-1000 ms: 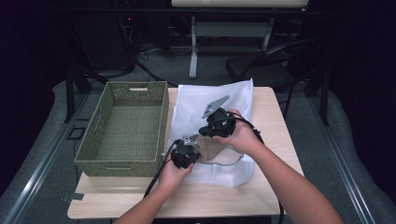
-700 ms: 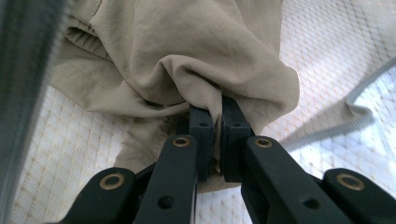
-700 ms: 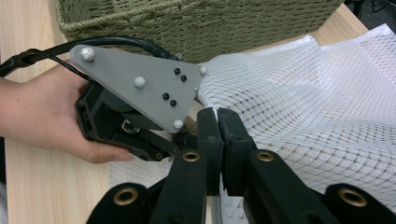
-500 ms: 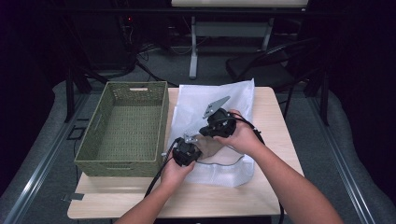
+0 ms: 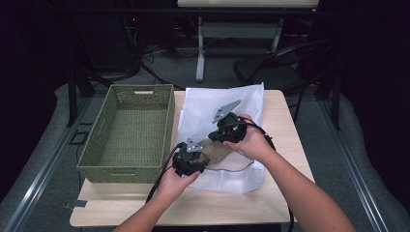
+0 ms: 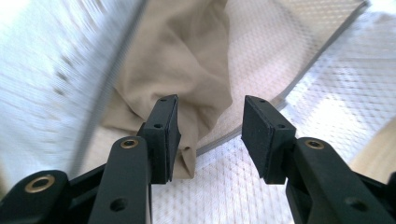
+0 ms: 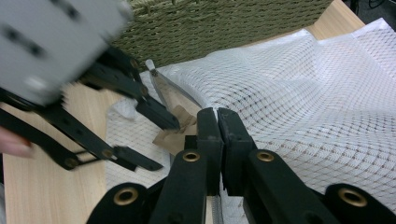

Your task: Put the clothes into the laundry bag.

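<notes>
Jaws of left gripper (image 6: pixel 210 135) just opened, nothing pinched; right gripper (image 7: pixel 218 140) clamped on mesh laundry bag (image 5: pixel 241 106) edge. Beige garment (image 6: pixel 187 70) mostly tucked inside bag on table (image 5: pixel 285 125); zipping apparently left, woven basket (image 5: pixel 130 130) unused.

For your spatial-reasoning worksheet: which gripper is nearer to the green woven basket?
Left. The left gripper sits just beside the green woven basket, near its front right corner, over the white mesh bag. The right gripper is further right, above the bag's middle.
</notes>
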Demonstrator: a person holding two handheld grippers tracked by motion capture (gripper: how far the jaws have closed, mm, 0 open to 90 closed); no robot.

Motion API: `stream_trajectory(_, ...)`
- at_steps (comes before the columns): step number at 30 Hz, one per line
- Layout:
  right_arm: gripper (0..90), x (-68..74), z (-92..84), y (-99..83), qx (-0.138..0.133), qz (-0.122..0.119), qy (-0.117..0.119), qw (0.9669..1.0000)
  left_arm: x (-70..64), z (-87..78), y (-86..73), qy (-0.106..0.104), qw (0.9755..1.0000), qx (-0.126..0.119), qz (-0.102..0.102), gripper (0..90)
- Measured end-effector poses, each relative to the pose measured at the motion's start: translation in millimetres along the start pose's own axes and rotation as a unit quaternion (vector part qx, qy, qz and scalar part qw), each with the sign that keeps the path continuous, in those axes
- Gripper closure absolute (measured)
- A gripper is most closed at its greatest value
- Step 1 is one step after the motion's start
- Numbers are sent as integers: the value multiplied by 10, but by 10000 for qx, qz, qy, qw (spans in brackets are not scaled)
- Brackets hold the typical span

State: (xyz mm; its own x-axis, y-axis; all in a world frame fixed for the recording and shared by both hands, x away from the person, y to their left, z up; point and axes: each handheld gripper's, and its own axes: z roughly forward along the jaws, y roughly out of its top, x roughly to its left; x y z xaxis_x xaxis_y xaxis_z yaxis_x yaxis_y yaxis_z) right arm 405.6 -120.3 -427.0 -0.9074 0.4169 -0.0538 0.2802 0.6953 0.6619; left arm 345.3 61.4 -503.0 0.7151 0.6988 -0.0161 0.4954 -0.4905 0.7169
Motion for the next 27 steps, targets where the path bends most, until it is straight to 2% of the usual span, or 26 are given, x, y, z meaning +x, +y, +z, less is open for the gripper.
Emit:
stream_trajectory(5, 887, 12, -1, -4, -19, -2, 11, 10000, 87, -236, 146, 158, 9997, -157, 102, 556)
stream_trajectory(8, 887, 9, -2, -6, -31, 3, 10, 10000, 177, -282, 211, 261, 9993, -267, 42, 534)
stream_trajectory(12, 888, 14, -8, -6, -60, 32, 17, 10000, 249, -240, 261, 171, 9996, -239, 9, 450)
stream_trajectory(16, 888, 1, -18, -2, -57, 40, 42, 10000, 266, -131, 279, 273, 9994, -191, 117, 404)
stream_trajectory(19, 888, 9, -16, 3, -16, 24, 33, 10000, 269, -51, 301, 390, 9989, -144, 235, 404)
stream_trajectory(22, 888, 18, -15, 4, -36, 25, 43, 10000, 260, 17, 322, 436, 9983, -118, 366, 441)
stream_trajectory(24, 888, 20, -19, 4, -34, 43, 37, 10000, 253, 44, 324, 515, 9975, -89, 475, 513)
stream_trajectory(27, 888, 12, -21, -6, -15, 60, 51, 10000, 251, 58, 312, 515, 9971, -86, 550, 613)
